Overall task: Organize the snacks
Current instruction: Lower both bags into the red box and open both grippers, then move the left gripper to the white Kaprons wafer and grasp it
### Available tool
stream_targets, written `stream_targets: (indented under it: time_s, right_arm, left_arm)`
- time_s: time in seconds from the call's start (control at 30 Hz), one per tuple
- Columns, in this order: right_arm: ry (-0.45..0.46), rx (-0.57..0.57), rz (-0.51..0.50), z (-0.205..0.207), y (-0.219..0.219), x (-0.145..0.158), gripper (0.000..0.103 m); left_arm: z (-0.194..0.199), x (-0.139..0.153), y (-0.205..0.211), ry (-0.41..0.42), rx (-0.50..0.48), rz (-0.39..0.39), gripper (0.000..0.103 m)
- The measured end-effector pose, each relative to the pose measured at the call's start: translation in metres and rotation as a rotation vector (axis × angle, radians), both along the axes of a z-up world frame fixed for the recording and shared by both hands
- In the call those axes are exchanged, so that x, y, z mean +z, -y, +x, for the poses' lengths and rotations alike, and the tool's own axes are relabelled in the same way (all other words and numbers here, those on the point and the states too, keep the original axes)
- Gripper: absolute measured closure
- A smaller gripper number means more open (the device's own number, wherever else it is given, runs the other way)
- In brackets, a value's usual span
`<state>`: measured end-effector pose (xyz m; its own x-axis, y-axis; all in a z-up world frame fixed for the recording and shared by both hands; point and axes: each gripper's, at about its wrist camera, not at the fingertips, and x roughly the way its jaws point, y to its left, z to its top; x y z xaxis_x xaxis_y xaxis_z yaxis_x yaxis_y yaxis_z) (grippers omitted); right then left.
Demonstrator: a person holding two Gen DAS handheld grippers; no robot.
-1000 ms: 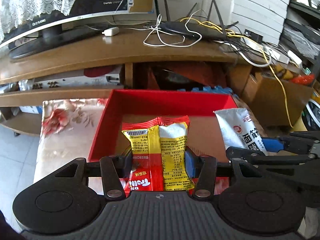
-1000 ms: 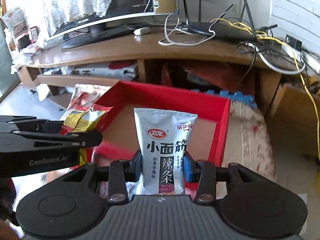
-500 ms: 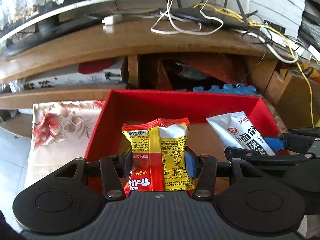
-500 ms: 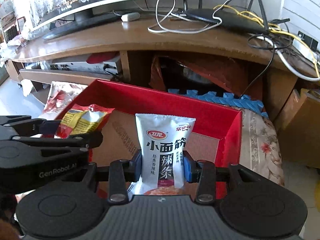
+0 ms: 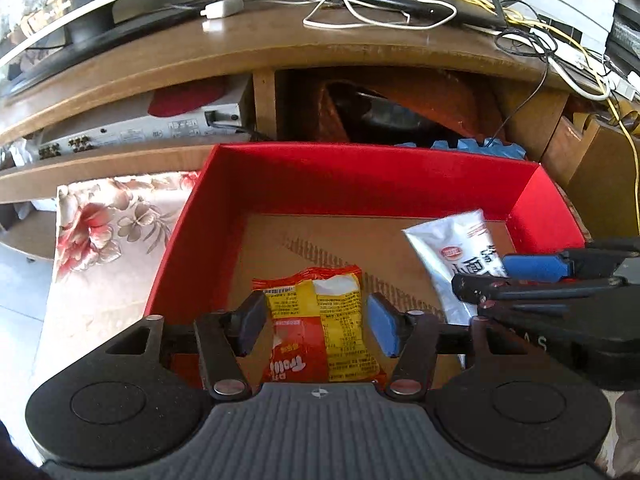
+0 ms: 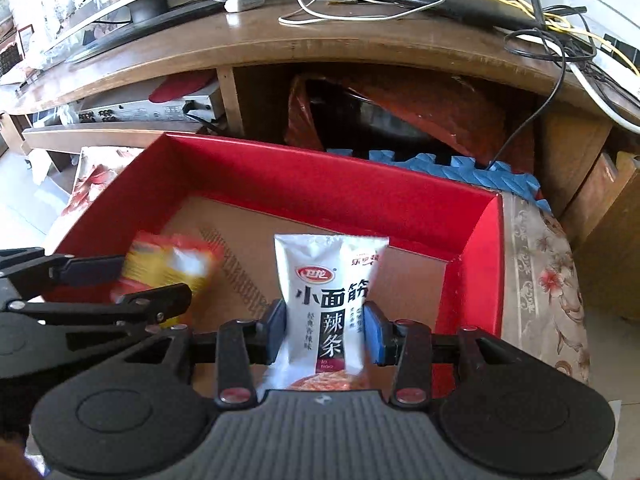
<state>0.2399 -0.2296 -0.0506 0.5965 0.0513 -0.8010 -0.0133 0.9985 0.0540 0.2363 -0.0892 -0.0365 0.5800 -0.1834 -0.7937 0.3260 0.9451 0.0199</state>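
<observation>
My left gripper (image 5: pixel 316 326) has let go of the yellow packet (image 5: pixel 320 324); my right gripper (image 6: pixel 325 332) grips the white packet (image 6: pixel 326 300) upright above the red box (image 6: pixel 320 184).

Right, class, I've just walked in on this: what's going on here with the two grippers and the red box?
A person is sorting snacks into a red box using a gripper in each hand. The left gripper has opened, its pads clear of the red-and-yellow snack packet, which sits over the cardboard floor of the box. The right gripper holds a white snack packet upright above the box, its pads against the packet's sides, not yet released.
</observation>
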Motion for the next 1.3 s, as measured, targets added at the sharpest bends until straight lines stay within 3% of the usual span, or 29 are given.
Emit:
stream_targets:
  time_s: [0.23, 0.67, 0.93, 1.07, 1.3]
  right_arm:
    - [0.046, -0.012, 0.003, -0.007, 0.001, 0.017, 0.067]
    - [0.091, 0.043, 0.029, -0.063, -0.022, 0.047, 0.065]
    - [0.032, 0.138, 0.076, -0.095, -0.050, 0.044, 0.065]
    - [-0.014, 0.148, 0.063, -0.092, -0.061, 0.031, 0.065]
    - [-0.071, 0.127, 0.069, -0.083, -0.060, 0.017, 0.064]
  left_arm:
    - [-0.009, 0.013, -0.008, 0.025, -0.005, -0.010, 0.024]
    - [-0.053, 0.041, -0.054, 0.054, 0.036, -0.046, 0.019]
    - [-0.056, 0.027, -0.085, -0.028, 0.057, -0.049, 0.019]
    - [-0.053, 0.010, -0.085, -0.102, 0.015, -0.043, 0.019]
    - [-0.043, -0.009, -0.084, -0.223, 0.075, -0.091, 0.015]
